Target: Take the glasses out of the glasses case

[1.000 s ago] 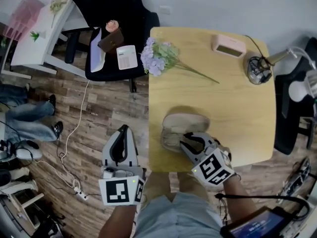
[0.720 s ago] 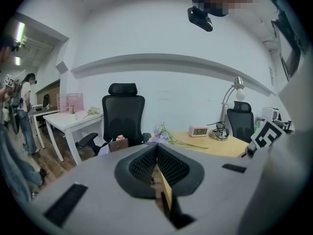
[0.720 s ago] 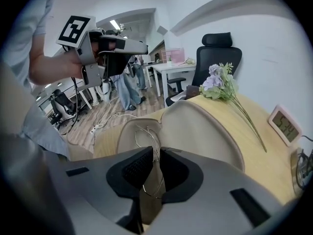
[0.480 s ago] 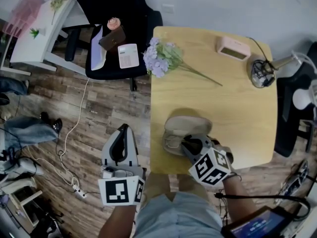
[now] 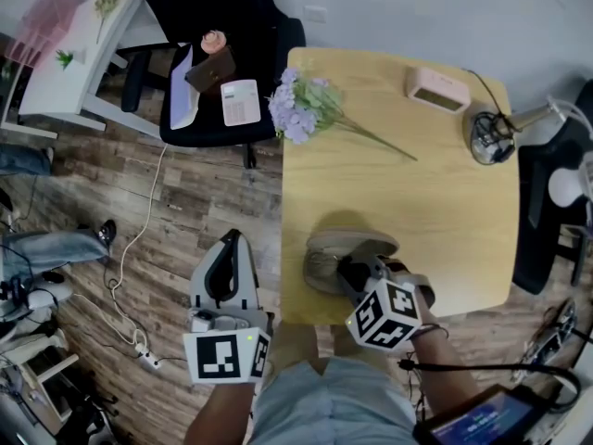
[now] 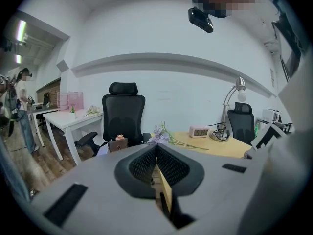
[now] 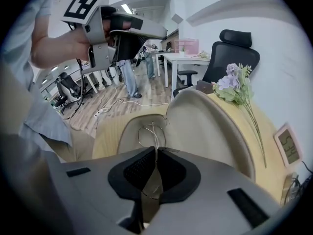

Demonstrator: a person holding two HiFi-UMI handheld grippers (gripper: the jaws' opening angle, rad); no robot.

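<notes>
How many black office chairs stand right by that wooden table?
2. One chair stands off the far left corner of the table, with items on its seat; the other chair is along its right edge, partly out of frame. More may be hidden.

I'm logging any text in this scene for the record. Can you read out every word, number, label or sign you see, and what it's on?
Nothing here reads clearly enough to quote.
Pink clock: dark digits on its display, too blurred to read.
White calculator: key labels too small to read.
Marker cubes: black-and-white square patterns, no letters.
Screen at lower right: too small to read.
</notes>
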